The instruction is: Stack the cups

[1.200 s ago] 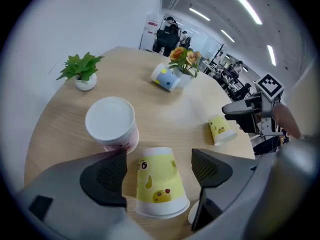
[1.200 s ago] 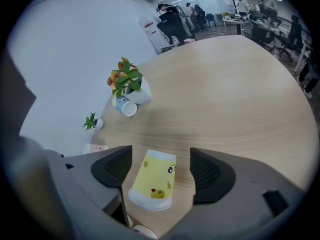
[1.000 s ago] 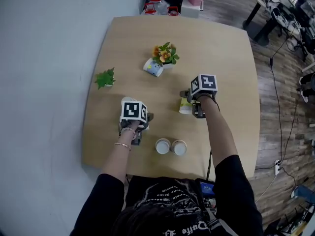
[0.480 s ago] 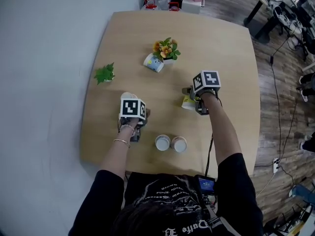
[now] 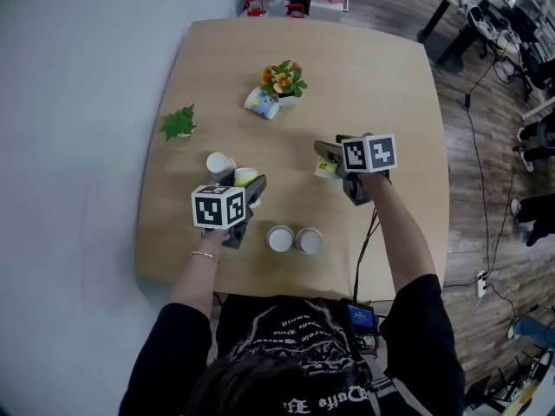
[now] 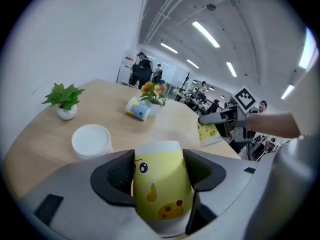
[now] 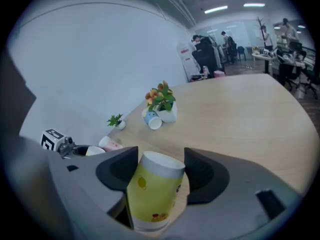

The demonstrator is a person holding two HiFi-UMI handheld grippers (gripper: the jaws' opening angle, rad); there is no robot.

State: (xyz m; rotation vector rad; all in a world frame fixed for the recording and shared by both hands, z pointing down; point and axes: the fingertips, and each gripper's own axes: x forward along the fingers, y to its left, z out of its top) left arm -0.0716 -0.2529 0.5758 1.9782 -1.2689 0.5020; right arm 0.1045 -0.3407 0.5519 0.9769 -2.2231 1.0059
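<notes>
Left gripper is clamped on the left yellow cup, pads pressing both sides, jaws held partly apart by the cup's width. That cup is yellow with a cartoon eye, small fruit prints and a white band at the far end. Seen from the head view, the left gripper holds the cup over the table, just beside a white cup that stands on the wood.

Versus a second ago: I've pulled the left gripper back toward the near edge, so the white cup is now uncovered. Both sets of jaws have come in from wider. The right gripper's marker cube has tipped to face me.

Mid-table, a pair of cups sits touching near the front edge. A blue cup lies on its side against the flower pot, with a green plant off to the left.

Right gripper is clamped on the right yellow cup, which has the same yellow print and white band and sits tilted in the jaws. It's at centre-right of the table
</notes>
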